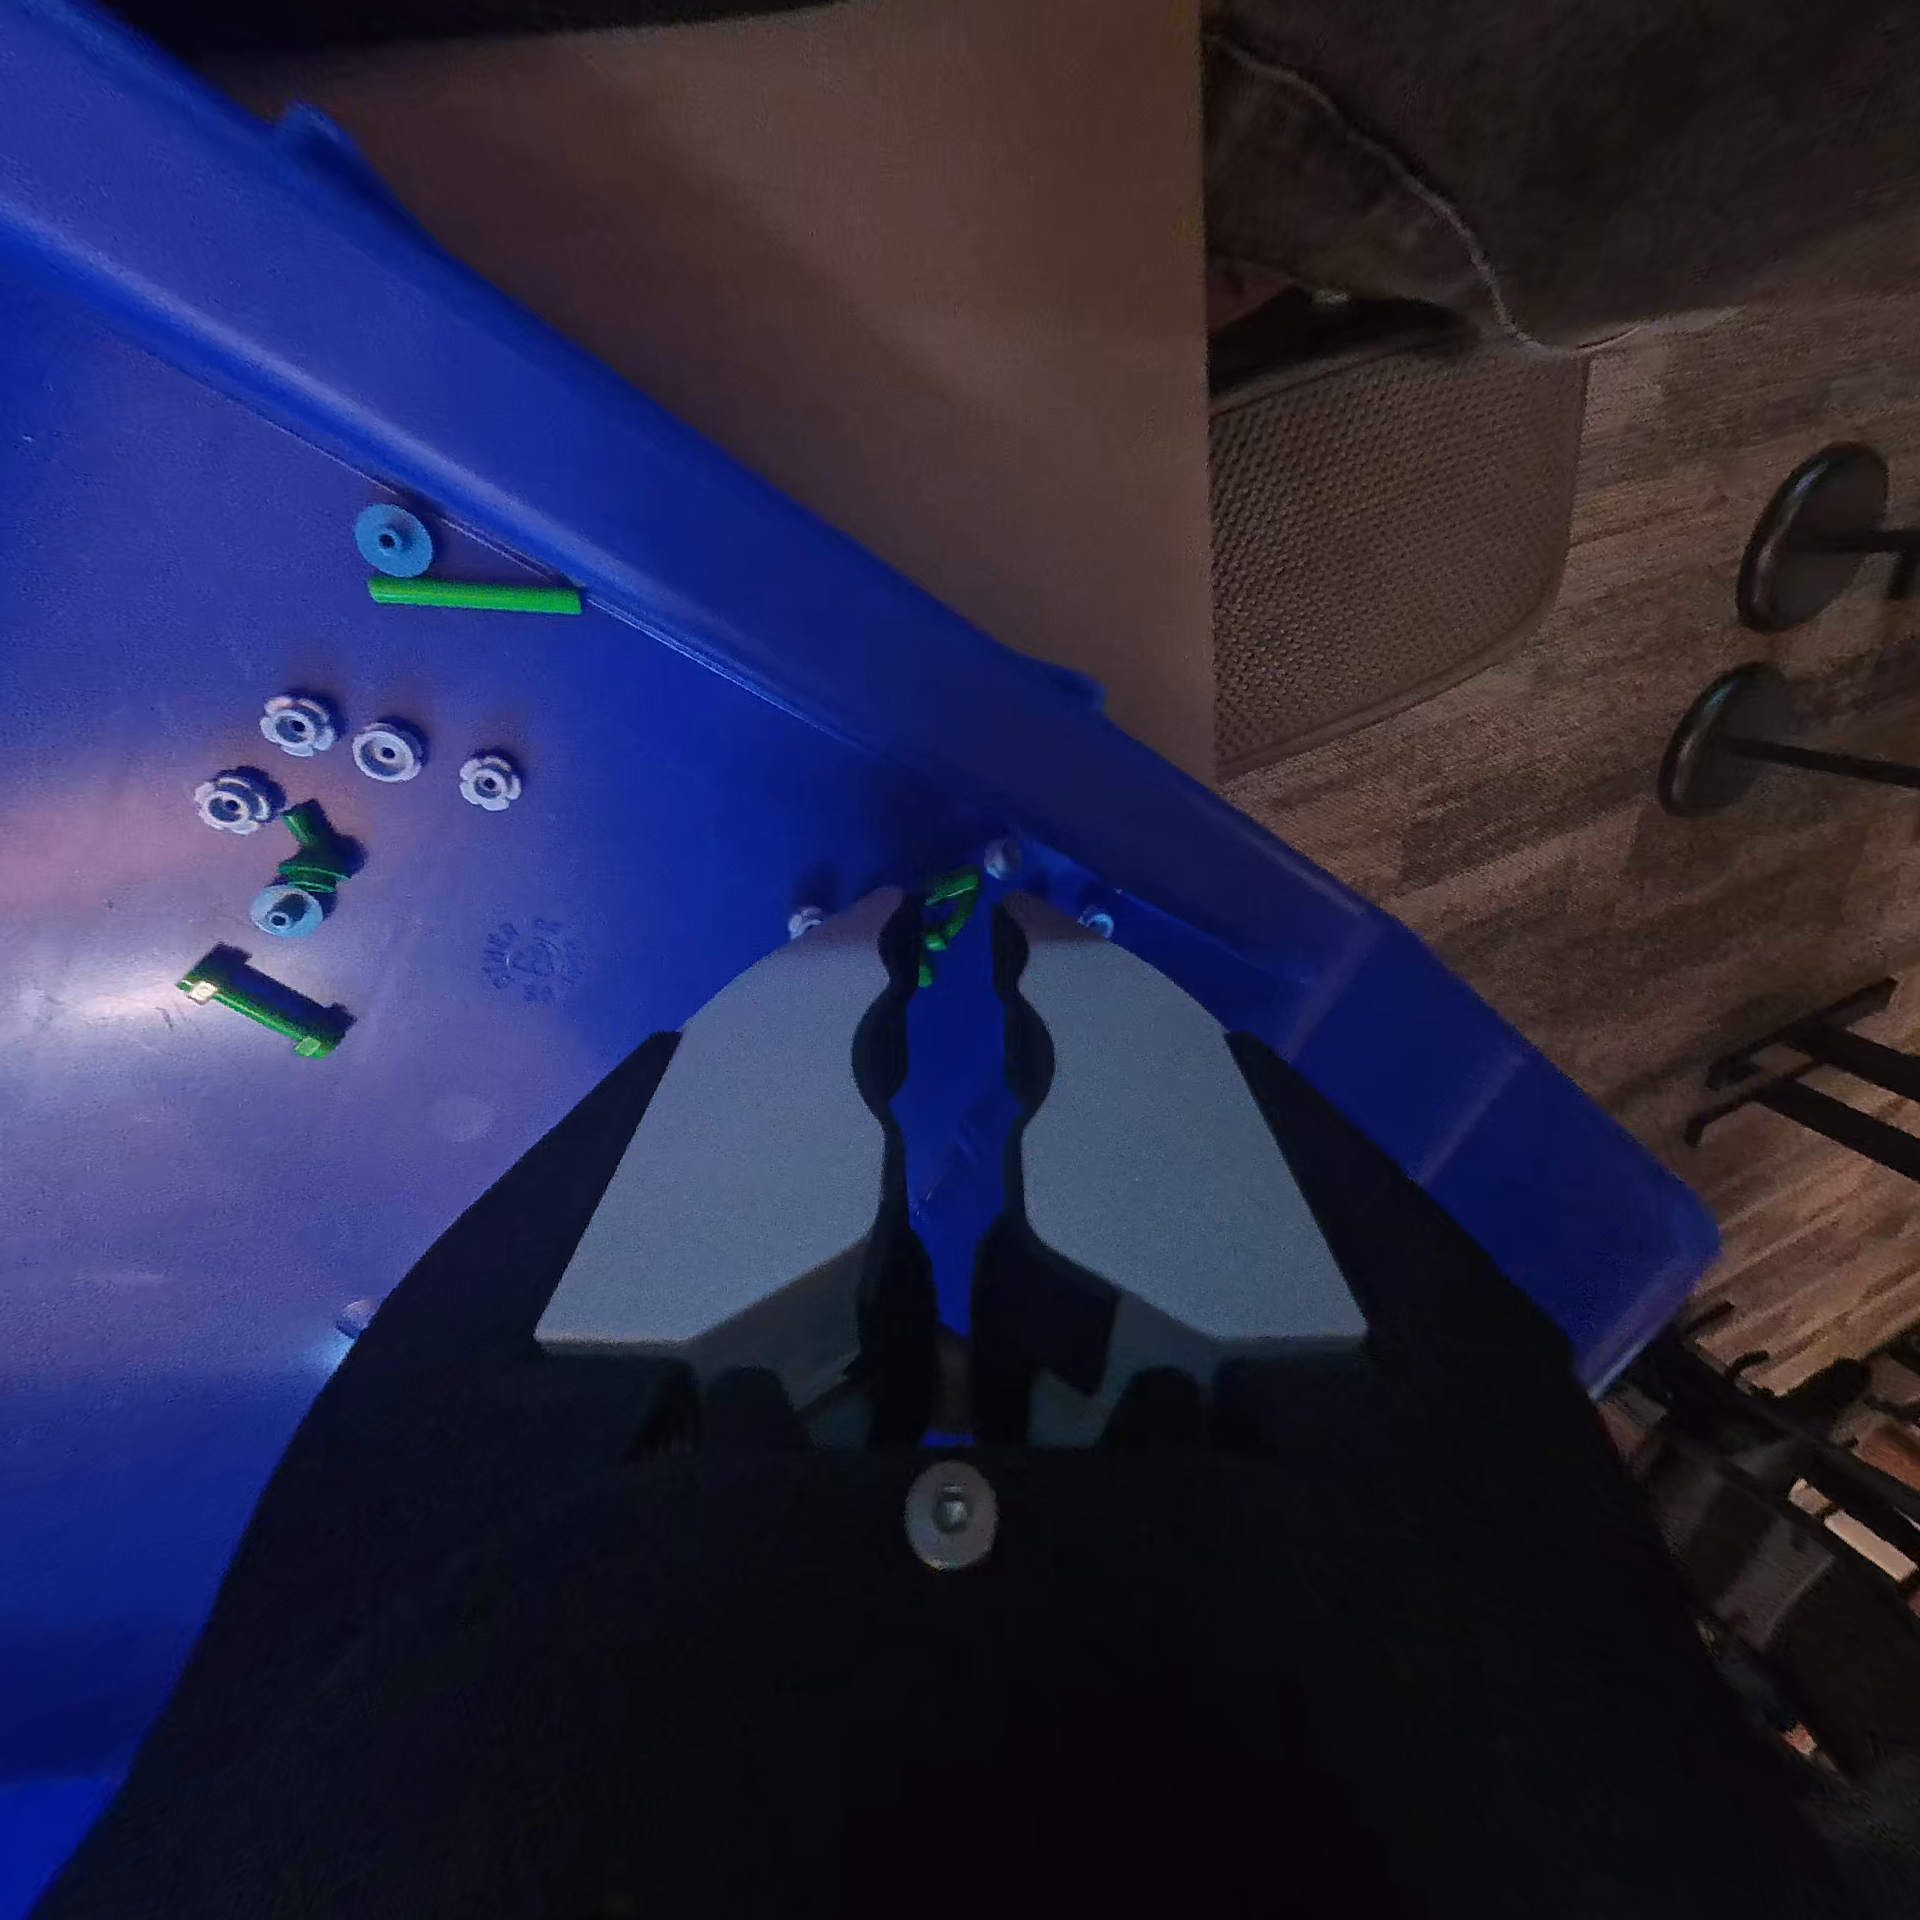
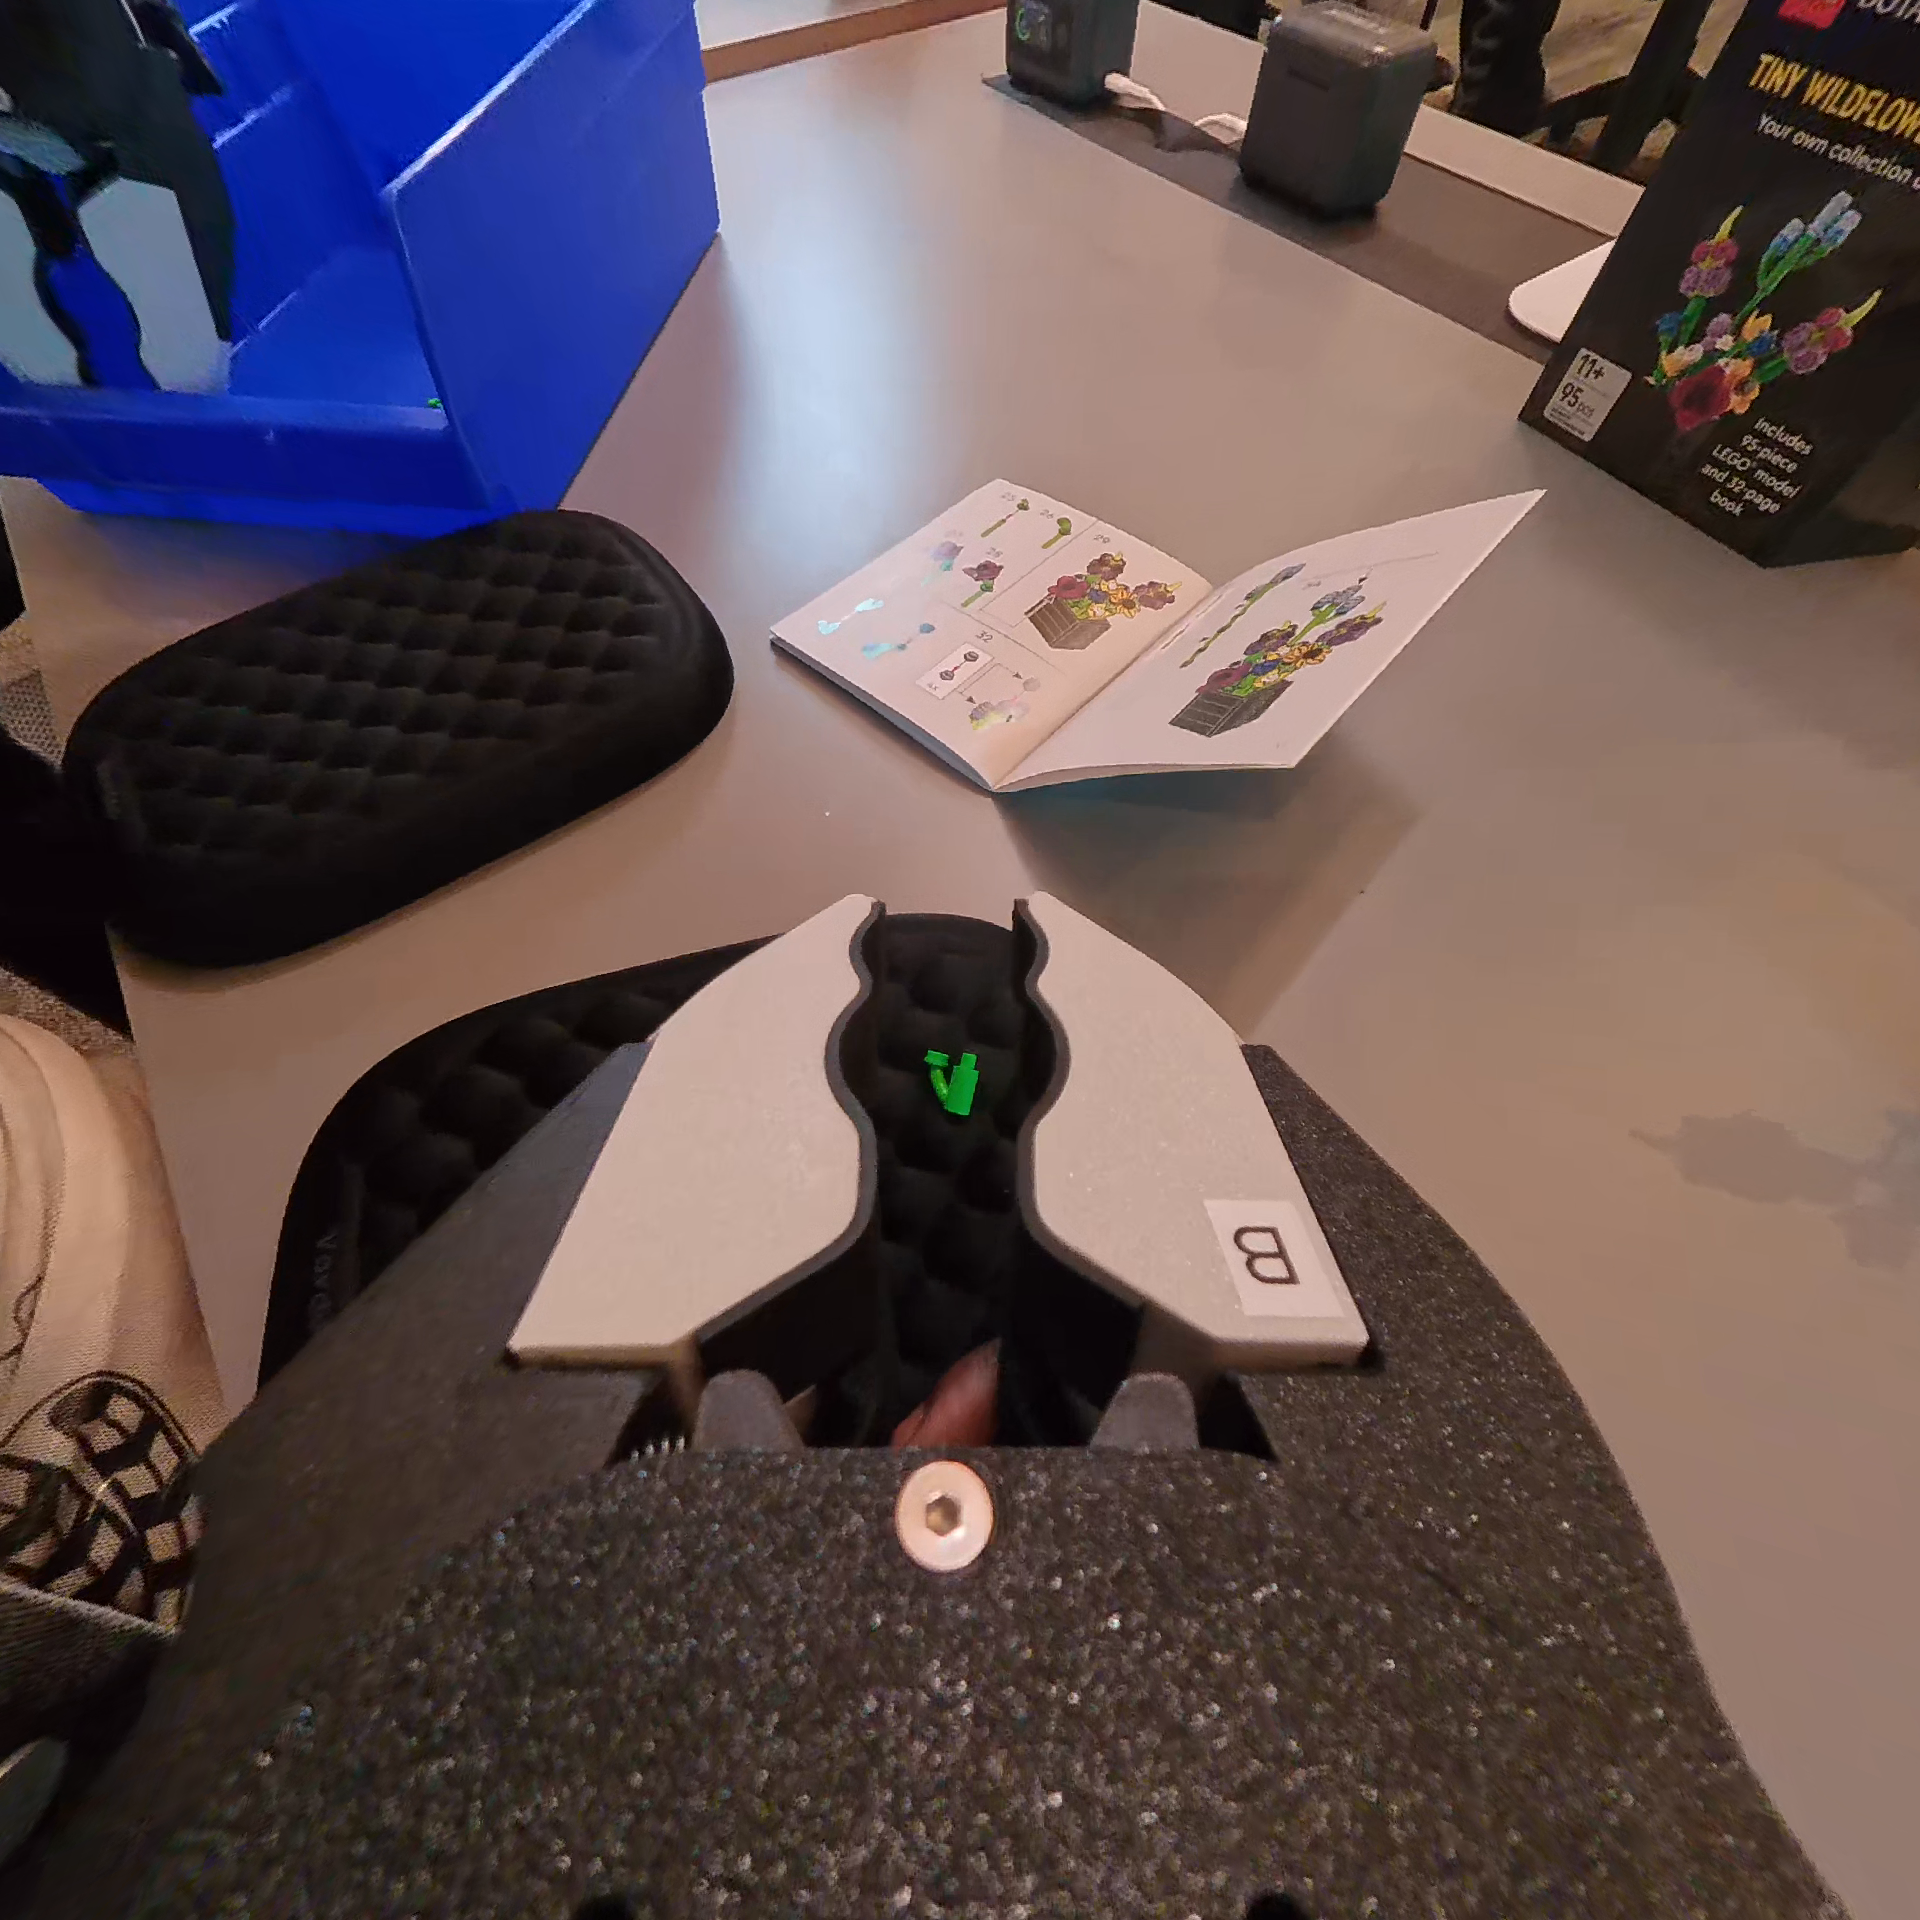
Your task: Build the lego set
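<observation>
My left gripper (image 1: pixel 943 909) reaches into a blue bin (image 1: pixel 623 436), near its corner. Its jaws stand a little apart with a small green stem piece (image 1: pixel 948 902) between the tips; I cannot tell whether they touch it. On the bin floor lie a green rod (image 1: pixel 473 594), pale flower pieces (image 1: pixel 298 723), a round blue plate (image 1: pixel 393 538) and a green bar (image 1: pixel 265 1003). My right gripper (image 2: pixel 948 914) is open and empty, held over a black quilted pad (image 2: pixel 935 1195). A small green piece (image 2: pixel 953 1081) lies on that pad between the fingers.
On the grey table (image 2: pixel 1455 935) an open instruction booklet (image 2: pixel 1122 644) lies ahead, with the set's box (image 2: pixel 1766 312) at the far right. A second black pad (image 2: pixel 395 717) lies left, before the blue bin (image 2: pixel 561 260). Grey devices (image 2: pixel 1330 104) stand at the back. The green rod (image 1: pixel 473 594) lies some 8 centimetres from my left tips, 30 centimetres from my right tips. To the round blue plate (image 1: pixel 393 538): left tips about 8 centimetres, right tips about 30 centimetres.
</observation>
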Demonstrator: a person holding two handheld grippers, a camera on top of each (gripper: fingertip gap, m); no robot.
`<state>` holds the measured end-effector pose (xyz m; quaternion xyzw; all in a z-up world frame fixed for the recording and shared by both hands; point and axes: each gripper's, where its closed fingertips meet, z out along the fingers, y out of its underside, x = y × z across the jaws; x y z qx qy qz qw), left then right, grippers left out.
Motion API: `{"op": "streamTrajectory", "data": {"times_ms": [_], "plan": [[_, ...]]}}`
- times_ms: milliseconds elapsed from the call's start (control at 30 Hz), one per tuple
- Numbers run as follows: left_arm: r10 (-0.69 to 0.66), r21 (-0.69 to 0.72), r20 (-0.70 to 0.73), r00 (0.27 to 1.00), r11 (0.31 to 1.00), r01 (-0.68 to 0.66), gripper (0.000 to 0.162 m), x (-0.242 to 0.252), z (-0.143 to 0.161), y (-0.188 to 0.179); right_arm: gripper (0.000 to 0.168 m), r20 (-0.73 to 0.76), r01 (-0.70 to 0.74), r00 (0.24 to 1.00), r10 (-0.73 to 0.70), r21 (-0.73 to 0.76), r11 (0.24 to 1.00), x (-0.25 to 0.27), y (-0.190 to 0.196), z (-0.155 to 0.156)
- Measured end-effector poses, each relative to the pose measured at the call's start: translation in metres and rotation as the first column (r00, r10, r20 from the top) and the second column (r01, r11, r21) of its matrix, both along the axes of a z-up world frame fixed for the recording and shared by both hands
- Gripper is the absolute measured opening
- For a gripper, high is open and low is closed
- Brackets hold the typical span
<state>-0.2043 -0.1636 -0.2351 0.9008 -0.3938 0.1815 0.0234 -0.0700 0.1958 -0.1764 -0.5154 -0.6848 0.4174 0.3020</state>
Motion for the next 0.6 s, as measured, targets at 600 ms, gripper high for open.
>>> {"op": "streamTrajectory", "data": {"times_ms": [600], "plan": [[0.537,0.577,0.441,0.72,0.445,-0.685,0.006,-0.019,0.107,0.115,0.023,-0.18,-0.192,0.97,0.165,-0.142,0.971,-0.02,-0.06,0.042]]}}
